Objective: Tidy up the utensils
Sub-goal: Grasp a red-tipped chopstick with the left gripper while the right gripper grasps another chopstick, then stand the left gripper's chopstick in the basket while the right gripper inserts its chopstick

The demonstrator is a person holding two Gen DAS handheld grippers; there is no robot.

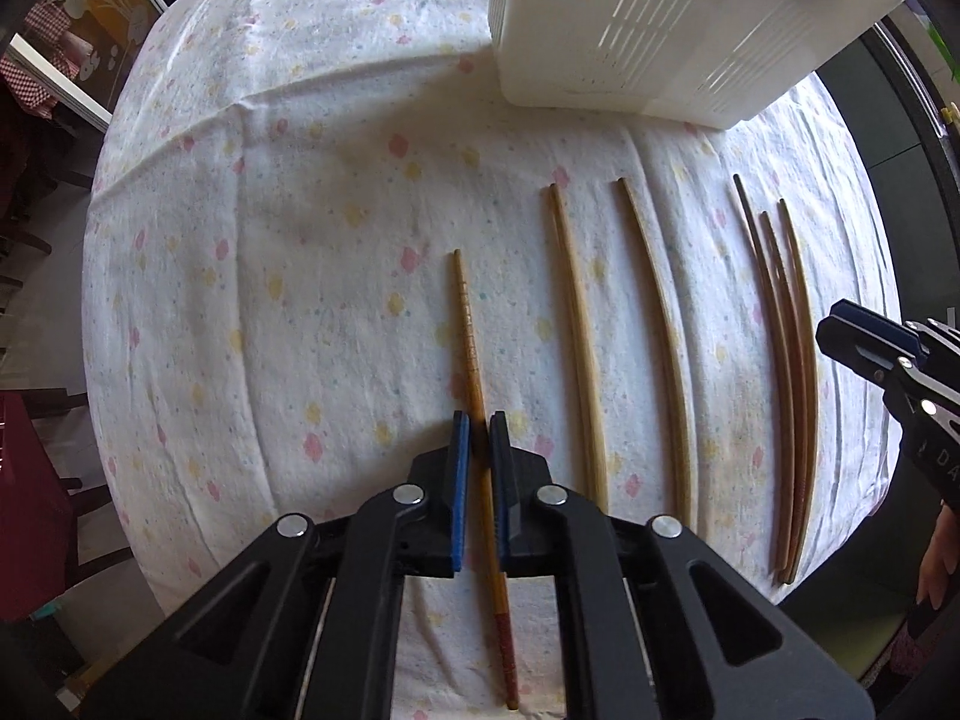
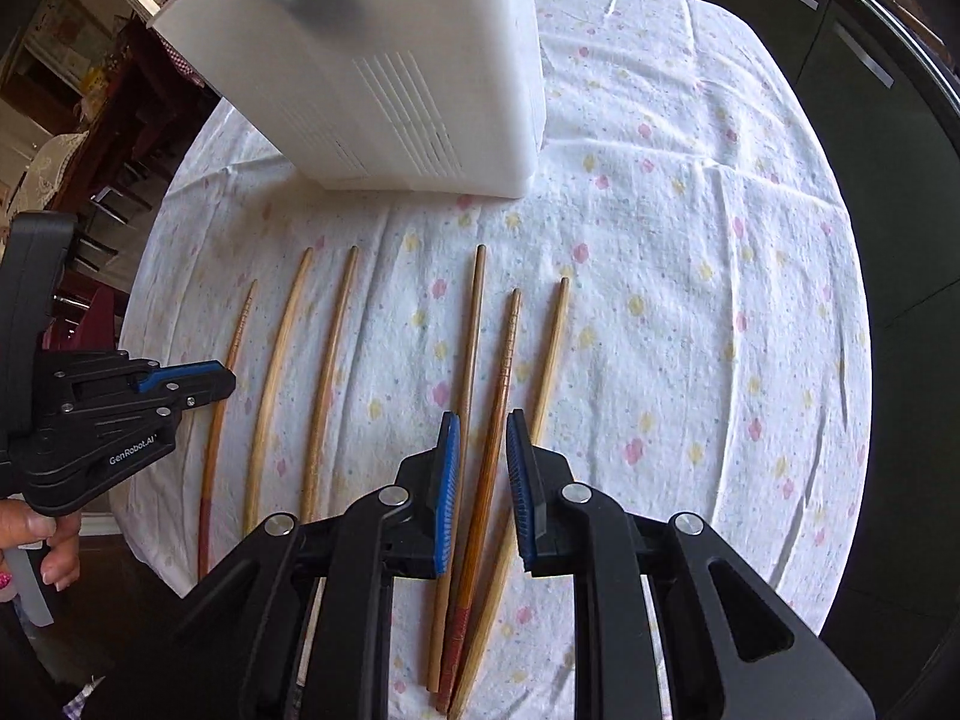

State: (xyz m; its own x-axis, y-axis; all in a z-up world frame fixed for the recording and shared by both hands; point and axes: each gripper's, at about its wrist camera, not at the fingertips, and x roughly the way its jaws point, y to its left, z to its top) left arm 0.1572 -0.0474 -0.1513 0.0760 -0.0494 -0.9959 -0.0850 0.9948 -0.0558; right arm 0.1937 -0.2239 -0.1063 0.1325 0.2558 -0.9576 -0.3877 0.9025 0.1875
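Left gripper jaws clamp the red-ended brown wooden chopstick on the desk. Right gripper jaws stand narrow, straddling another chopstick. Advised: lift level.

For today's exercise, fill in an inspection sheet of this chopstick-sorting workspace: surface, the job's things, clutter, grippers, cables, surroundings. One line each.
Surface: table under a white flowered tablecloth, creased.
Job's things: six chopsticks laid roughly parallel; a red-ended chopstick lies alone at one end of the row, two pale chopsticks beside it, then a close bundle of three. A white slotted holder stands beyond the tips.
Clutter: nothing seen.
Grippers: left gripper shut on the red-ended chopstick; right gripper straddles the bundle's middle stick, pads apparently not pressing.
Cables: nothing seen.
Surroundings: dark chairs and a checked cloth behind.
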